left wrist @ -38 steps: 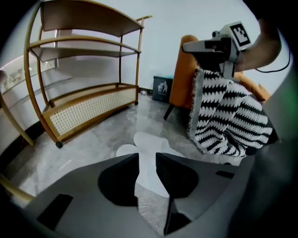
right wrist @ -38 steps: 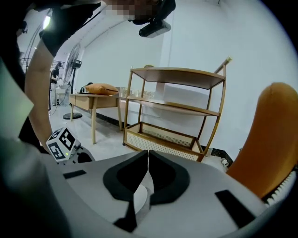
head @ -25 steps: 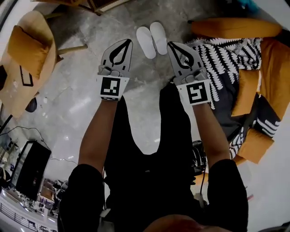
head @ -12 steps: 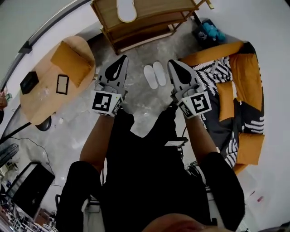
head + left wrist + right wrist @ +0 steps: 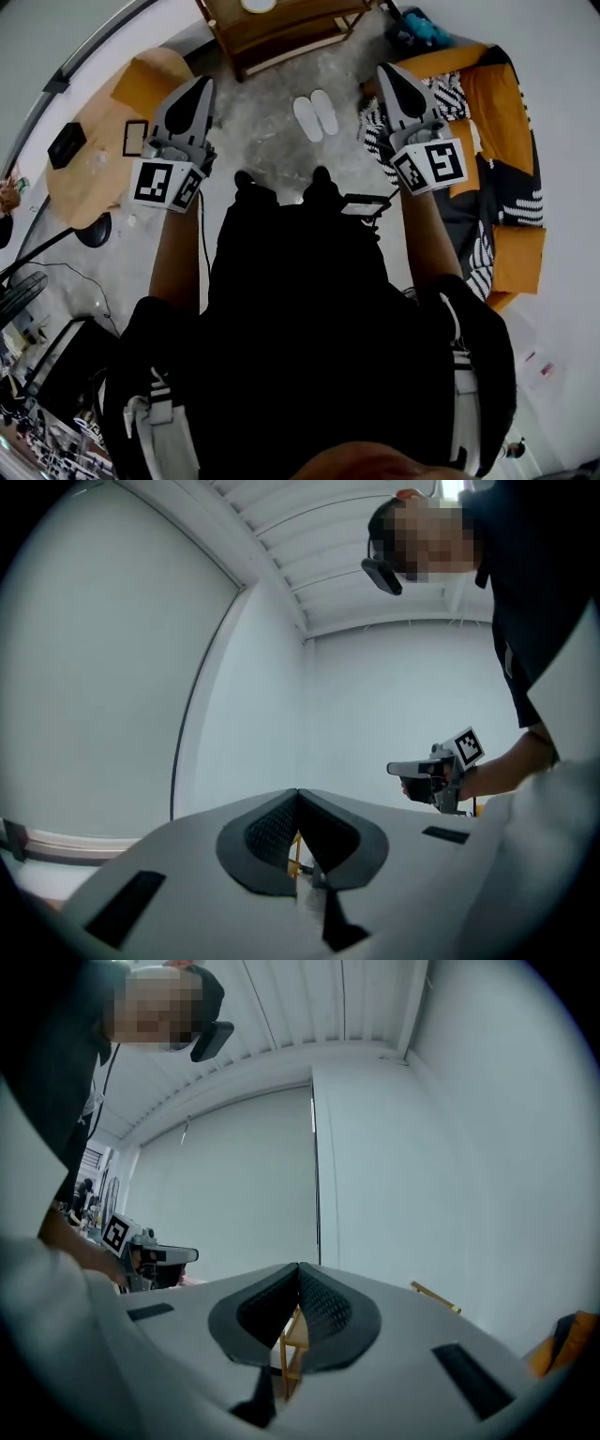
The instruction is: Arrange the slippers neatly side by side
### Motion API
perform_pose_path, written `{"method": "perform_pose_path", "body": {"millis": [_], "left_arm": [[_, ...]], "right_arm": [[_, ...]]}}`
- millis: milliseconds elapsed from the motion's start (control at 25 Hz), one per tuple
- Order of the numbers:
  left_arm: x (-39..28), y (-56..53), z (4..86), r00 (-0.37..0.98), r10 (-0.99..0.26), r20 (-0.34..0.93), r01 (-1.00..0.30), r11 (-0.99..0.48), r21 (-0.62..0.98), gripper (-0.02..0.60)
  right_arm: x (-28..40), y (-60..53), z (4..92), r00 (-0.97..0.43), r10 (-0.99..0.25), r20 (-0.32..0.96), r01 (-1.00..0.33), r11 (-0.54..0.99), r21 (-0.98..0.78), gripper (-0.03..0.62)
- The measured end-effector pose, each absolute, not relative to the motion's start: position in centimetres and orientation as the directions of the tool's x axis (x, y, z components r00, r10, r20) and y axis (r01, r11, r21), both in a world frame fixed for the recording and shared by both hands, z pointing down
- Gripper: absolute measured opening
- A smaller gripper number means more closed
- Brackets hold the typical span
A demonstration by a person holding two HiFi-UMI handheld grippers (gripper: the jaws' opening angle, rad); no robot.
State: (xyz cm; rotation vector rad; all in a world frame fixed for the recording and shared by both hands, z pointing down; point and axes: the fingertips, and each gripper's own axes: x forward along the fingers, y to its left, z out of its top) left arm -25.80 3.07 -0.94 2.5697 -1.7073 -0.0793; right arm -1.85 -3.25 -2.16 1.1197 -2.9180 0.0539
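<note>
Pair of white flat fabric slippers (image 5: 316, 116) lies on the grey concrete floor (image 5: 272, 141) at 12 o'clock from the person's feet. The two touch side by side, long axes running about 11 to 5 o'clock. Wooden rack (image 5: 281, 28) sits beyond, orange sofa (image 5: 487, 94) at 2 o'clock. Left gripper (image 5: 200, 86) and right gripper (image 5: 386, 73) are held level, well above the floor, flanking the pair. Fingers (image 5: 272, 834) on both are pressed together, nothing between. Arranging step looks done; next move probably calls only for a check, or a small nudge if alignment is off.
</note>
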Motion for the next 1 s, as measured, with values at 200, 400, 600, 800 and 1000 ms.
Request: {"method": "perform_pose_path", "body": {"millis": [200, 400, 600, 800, 1000], "left_arm": [[-22.7, 6.5, -2.9, 0.278, -0.959, -0.058, -0.952, -0.283, 0.114, 0.015], [-18.1, 8.9, -3.2, 0.208, -0.977, -0.054, -0.971, -0.213, 0.111, 0.015], [-14.3, 11.7, -2.1, 0.131, -0.991, -0.029, -0.981, -0.134, 0.142, 0.015], [-12.9, 13.2, 0.9, 0.106, -0.993, 0.045, -0.979, -0.096, 0.178, 0.015], [-13.2, 15.3, 2.6, 0.077, -0.994, 0.074, -0.985, -0.064, 0.160, 0.014]], "right_arm": [[2.9, -0.9, -3.1, -0.778, -0.628, -0.002, -0.627, 0.776, -0.063, 0.031], [7.5, 0.5, -2.3, -0.820, -0.573, -0.005, -0.571, 0.818, -0.068, 0.031], [10.9, 0.4, 0.1, -0.840, -0.542, 0.021, -0.541, 0.835, -0.105, 0.031], [11.2, 0.5, 2.0, -0.846, -0.530, 0.053, -0.532, 0.836, -0.133, 0.031], [10.6, 2.6, 4.3, -0.850, -0.519, 0.088, -0.527, 0.838, -0.141, 0.031]]}}
